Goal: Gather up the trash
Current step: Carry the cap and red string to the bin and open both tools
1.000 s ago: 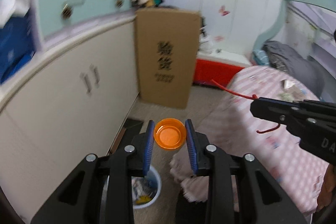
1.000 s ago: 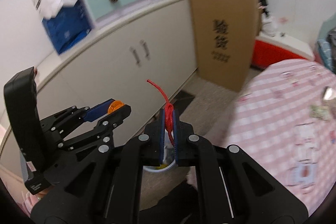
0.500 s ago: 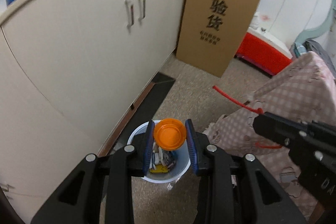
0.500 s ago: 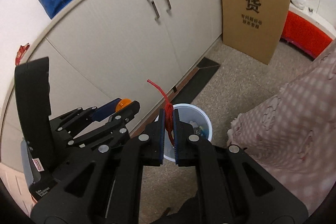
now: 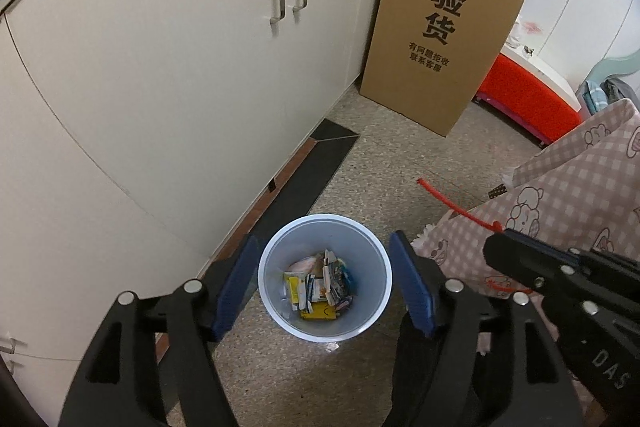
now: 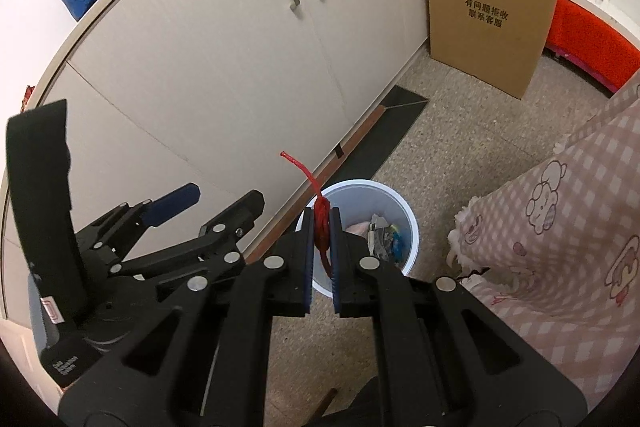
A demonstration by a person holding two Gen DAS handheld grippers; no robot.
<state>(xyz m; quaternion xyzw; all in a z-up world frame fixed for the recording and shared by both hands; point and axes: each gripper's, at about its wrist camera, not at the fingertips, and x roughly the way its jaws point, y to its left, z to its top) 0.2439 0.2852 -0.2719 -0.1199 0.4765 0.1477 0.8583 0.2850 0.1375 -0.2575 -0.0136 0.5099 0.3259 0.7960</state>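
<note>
Tongs (image 5: 325, 283) above bin (image 5: 280, 311); box (image 5: 444, 23) "验货"

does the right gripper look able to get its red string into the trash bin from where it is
Probably yes. The right gripper is shut on the red string just above the open-topped trash bin, with nothing between them. The left gripper is open over the bin, so it may need to clear off first.

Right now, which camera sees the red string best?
The right wrist view: the red string sits knotted between the right tongs, close up. The left wrist view shows only a thin strand poking from those tongs at the side.
</note>
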